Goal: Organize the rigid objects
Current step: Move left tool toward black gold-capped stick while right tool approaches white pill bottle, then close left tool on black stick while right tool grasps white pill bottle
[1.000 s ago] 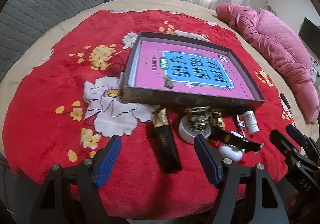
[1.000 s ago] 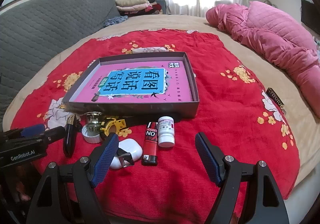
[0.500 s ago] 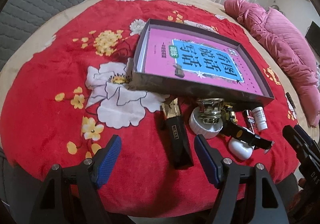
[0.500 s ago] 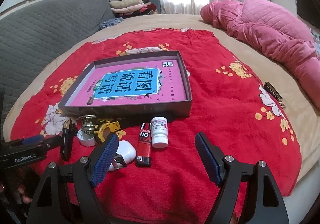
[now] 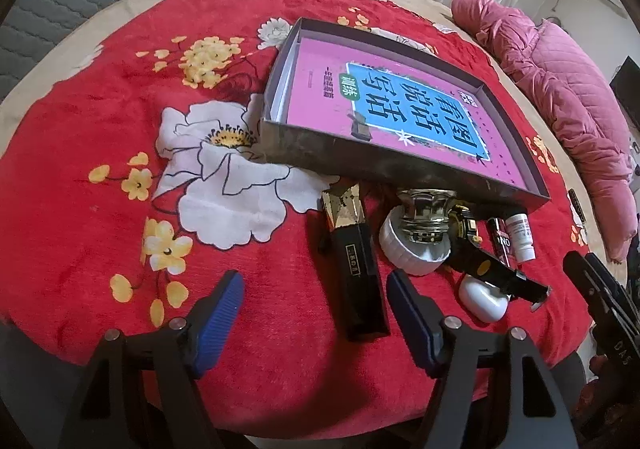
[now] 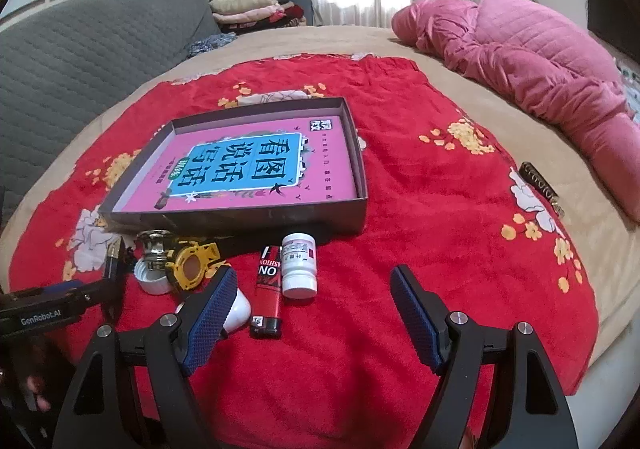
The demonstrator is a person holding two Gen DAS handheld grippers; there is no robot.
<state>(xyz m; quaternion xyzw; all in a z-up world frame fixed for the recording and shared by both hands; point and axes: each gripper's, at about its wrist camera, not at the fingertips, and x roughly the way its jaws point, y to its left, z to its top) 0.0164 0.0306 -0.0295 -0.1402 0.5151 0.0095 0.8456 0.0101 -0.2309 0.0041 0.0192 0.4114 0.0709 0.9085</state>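
Left gripper [image 5: 312, 313] spread wide, nothing between its blue pads, hovering over the near edge of the red floral blanket [image 5: 120, 129]; right gripper [image 6: 312, 313] likewise gaping, empty. Between the left fingers' line lies a black box with gold top [image 5: 356, 261], long axis running near-to-far, gold end toward the tray. To its right: white jar lid with glass stopper [image 5: 416, 237], yellow-black watch [image 6: 192, 265] with strap trailing over a white earbud case [image 5: 482, 301], red lighter [image 6: 268, 289] lying lengthwise near-to-far, printed "NO", and a small white pill bottle [image 6: 299, 265] on its side just beside it. All 6 sit in a row against the near wall of the shallow grey tray [image 6: 240, 219], which holds 1 pink book [image 6: 248, 165] with a blue title panel, flat. Beyond, pink quilt [image 6: 520, 61] on the bed.
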